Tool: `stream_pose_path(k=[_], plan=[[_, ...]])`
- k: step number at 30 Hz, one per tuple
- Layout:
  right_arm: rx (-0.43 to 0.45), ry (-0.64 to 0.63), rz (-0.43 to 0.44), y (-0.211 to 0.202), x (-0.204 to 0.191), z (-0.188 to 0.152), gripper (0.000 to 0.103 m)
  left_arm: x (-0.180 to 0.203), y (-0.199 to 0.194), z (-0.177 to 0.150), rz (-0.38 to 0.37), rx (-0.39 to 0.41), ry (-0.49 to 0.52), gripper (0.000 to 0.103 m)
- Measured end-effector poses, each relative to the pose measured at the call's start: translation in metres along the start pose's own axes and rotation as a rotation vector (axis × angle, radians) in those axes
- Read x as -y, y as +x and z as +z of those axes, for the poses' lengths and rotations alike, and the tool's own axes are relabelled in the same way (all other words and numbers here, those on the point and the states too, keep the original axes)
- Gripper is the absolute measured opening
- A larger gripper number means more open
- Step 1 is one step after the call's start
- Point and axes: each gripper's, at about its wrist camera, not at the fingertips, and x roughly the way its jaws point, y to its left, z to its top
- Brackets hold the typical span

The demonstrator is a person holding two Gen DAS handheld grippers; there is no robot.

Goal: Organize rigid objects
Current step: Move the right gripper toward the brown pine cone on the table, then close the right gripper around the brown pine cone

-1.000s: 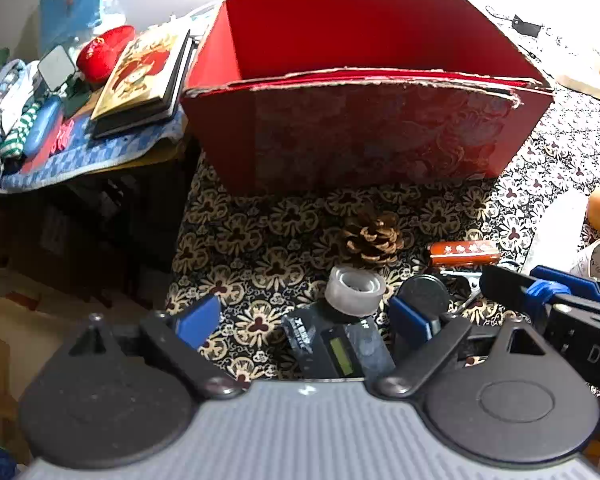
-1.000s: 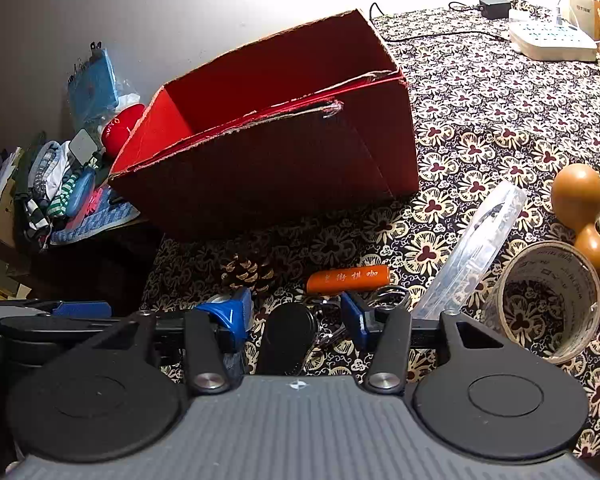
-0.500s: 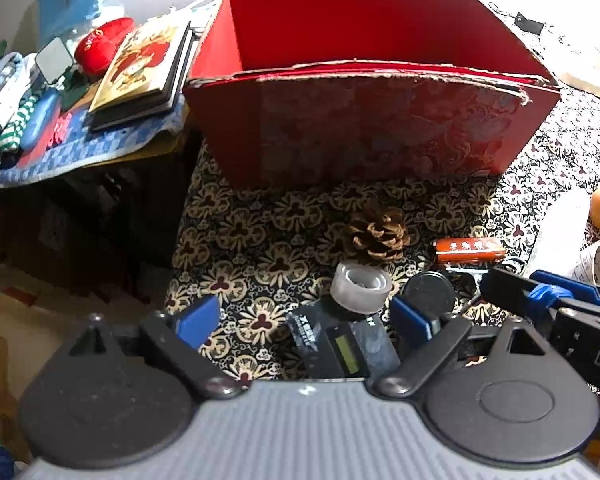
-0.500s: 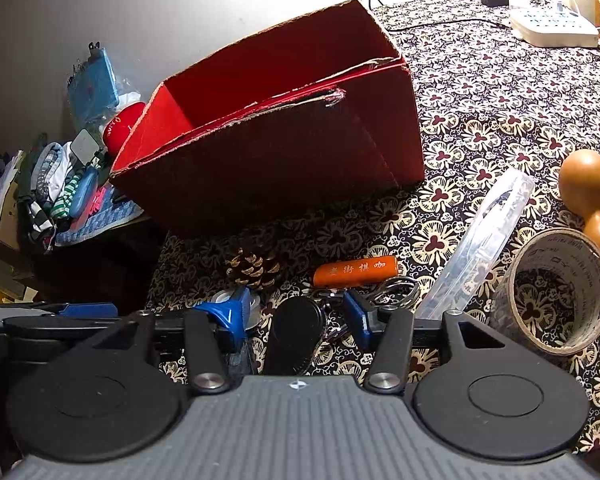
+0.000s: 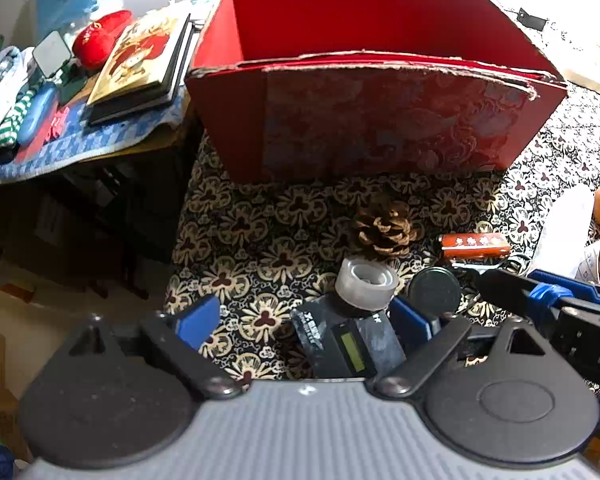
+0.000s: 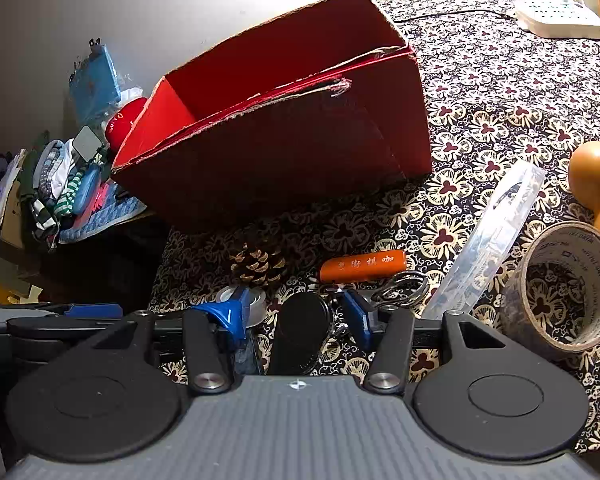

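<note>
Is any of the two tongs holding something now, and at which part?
Nothing is held. The left tongs stand open around the black device without closing. The right tongs are open around the black key fob.

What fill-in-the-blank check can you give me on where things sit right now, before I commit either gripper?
1. The pine cone lies on the patterned tablecloth in front of the ____ box.
2. The small clear tape roll rests partly on a black device between the fingers of the ____ gripper.
3. The black oval key fob sits between the open fingers of the ____ gripper.
4. The orange tube lies to the ____ of the pine cone, seen from the right wrist.

Missing words: red; left; right; right
</note>
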Motion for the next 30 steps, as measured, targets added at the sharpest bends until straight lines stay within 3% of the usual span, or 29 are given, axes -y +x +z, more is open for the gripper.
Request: stream_pose_path(k=[16,23,30], plan=[[-0.039,0.055,0.026,0.009,0.009,0.002,0.036,-0.039,0.008,-0.007,-0.040,-0.026,-0.037,0.091],[-0.069,0.099,0.101,0.025,0.012,0.016,0.037,-0.051,0.012,-0.003,-0.136,-0.010,-0.070,0.091],[-0.080,0.148,0.153,0.050,0.006,0.039,0.037,-0.026,0.022,0.016,-0.236,0.051,-0.001,0.091]])
